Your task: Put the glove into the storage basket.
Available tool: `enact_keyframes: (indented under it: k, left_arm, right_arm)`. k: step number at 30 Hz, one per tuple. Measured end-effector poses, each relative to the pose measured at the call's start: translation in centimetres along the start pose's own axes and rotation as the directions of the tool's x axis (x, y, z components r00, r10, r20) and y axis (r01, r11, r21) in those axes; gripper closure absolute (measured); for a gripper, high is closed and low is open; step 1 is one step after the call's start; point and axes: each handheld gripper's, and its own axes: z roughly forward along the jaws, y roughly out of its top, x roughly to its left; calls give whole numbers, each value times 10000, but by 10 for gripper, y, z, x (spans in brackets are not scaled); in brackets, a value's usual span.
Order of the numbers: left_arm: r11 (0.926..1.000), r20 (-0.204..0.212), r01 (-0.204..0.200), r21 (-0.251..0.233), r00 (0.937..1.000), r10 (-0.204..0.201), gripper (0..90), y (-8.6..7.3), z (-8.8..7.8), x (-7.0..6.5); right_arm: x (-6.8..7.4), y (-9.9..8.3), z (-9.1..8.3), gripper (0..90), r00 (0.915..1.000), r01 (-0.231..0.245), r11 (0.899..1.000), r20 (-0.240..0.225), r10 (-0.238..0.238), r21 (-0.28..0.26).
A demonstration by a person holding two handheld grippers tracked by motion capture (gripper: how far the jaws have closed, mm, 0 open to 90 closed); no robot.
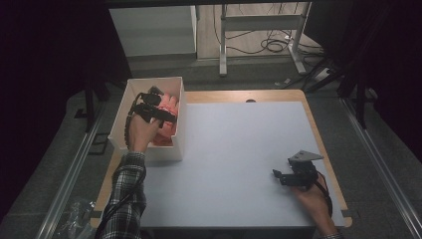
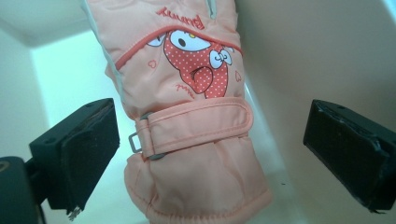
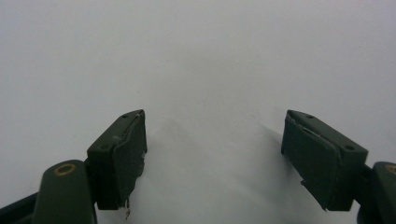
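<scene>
A peach-pink padded glove [image 2: 187, 116] with a red dotted cartoon figure and a wrist strap lies inside a white open box [image 1: 180, 107] at the table's left back. In the high view the glove [image 1: 170, 107] shows as pink fabric under my left gripper [image 1: 164, 117]. My left gripper [image 2: 210, 158] hangs over the glove's cuff with its jaws wide apart, one on each side, not touching it. My right gripper [image 1: 276, 175] rests near the table's front right, and in its own view it [image 3: 212, 158] stands open over bare white surface.
The white tabletop [image 1: 234, 149] has a wooden rim. The box's walls [image 2: 327, 56] stand close around the glove. Beyond the table are a white cabinet [image 1: 154, 30], metal table legs [image 1: 223, 45] and cables on the floor. Crumpled clear plastic [image 1: 74, 216] lies at the lower left.
</scene>
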Motion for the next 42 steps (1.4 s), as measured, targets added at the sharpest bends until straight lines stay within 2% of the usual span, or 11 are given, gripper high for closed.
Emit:
enact_keyframes:
  k: [4, 10, 18, 24, 32, 38, 42]
  left_arm:
    - [9989, 183, -94, -449, 9998, 102, 39, -2, -8, 1]
    - [9964, 277, -241, -812, 9993, 265, 37, -9, -16, 1]
    - [9857, 376, -646, -1554, 9967, 713, 37, -20, -24, 0]
    - [9766, 416, -946, -1930, 9937, 1045, 36, -28, -30, -2]
    - [9688, 747, -987, -2275, 9901, 1184, 37, -36, -39, -3]
    - [9655, 1299, -799, -2477, 9849, 1148, 27, -43, -47, -5]
    - [9618, 1342, -918, -2580, 9824, 1298, 20, -48, -51, -8]
  right_arm:
    - [0, 0, 0, 226, 10000, 1, 10000, 1, -1, 0]
    - [0, 0, 0, 225, 10000, -3, 10000, 7, 3, 2]
    - [0, 0, 0, 223, 10000, -8, 10000, 16, 8, 5]
    - [0, 0, 0, 222, 10000, -6, 10000, 23, 6, 5]
    - [0, 0, 0, 220, 10000, -18, 10000, 34, 18, 12]
    - [0, 0, 0, 219, 10000, -16, 10000, 40, 16, 9]
    - [0, 0, 0, 218, 10000, -14, 10000, 45, 14, 10]
